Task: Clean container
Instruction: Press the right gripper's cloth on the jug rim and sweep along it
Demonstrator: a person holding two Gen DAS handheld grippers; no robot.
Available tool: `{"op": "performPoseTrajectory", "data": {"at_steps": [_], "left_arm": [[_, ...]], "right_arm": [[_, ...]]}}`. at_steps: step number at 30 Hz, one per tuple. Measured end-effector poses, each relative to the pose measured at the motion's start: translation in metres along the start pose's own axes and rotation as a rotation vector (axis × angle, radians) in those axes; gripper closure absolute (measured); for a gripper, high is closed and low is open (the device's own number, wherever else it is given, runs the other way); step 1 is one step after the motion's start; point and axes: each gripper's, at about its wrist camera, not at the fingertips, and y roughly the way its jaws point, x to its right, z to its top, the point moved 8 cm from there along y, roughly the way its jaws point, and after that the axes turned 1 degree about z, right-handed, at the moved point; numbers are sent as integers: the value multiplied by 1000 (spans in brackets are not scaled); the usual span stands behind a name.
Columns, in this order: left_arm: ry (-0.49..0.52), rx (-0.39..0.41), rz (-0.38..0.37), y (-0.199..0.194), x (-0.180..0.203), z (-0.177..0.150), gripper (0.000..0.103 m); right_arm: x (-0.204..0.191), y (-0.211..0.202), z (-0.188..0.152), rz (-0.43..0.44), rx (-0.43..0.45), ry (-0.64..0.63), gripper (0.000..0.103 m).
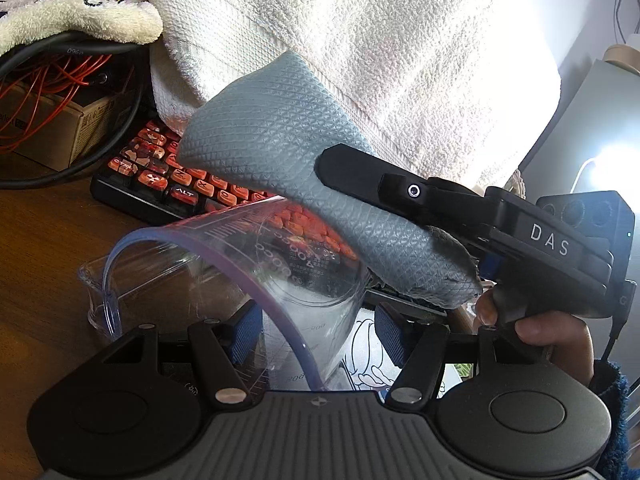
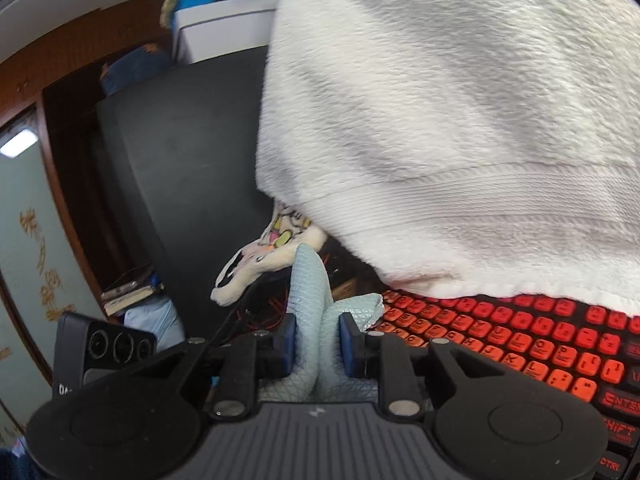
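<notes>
A clear plastic measuring cup (image 1: 280, 264) with printed scale marks is tilted on its side, its bluish rim toward the camera. My left gripper (image 1: 318, 336) is shut on it, a blue pad on each side of its wall. A grey-blue textured cloth (image 1: 272, 140) lies against the cup's upper far side. My right gripper (image 1: 360, 184) comes in from the right, shut on that cloth. In the right wrist view the cloth (image 2: 312, 280) stands bunched between the blue pads of the right gripper (image 2: 318, 344). A person's hand (image 1: 552, 332) holds the right gripper's handle.
A black keyboard with orange keys (image 1: 160, 168) (image 2: 520, 344) lies behind, half under a white towel (image 1: 360, 40) (image 2: 440, 120). A second clear rectangular container (image 1: 96, 280) sits on the wooden table (image 1: 40, 240) at left. A cardboard box (image 1: 48, 132) and cables fill the far left.
</notes>
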Motion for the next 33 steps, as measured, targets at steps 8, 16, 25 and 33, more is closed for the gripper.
{"op": "performPoseTrajectory", "data": {"at_steps": [8, 16, 25, 33], "left_arm": [[0, 0, 0, 1, 0, 1, 41], [0, 0, 0, 1, 0, 1, 41], [0, 0, 0, 1, 1, 1, 41], [0, 0, 0, 2, 0, 2, 41]], "right_arm": [[-24, 10, -6, 43, -35, -66, 81], [-34, 10, -8, 70, -50, -100, 81], [-4, 2, -1, -1, -6, -8, 81], [-31, 12, -9, 72, -42, -60, 81]]}}
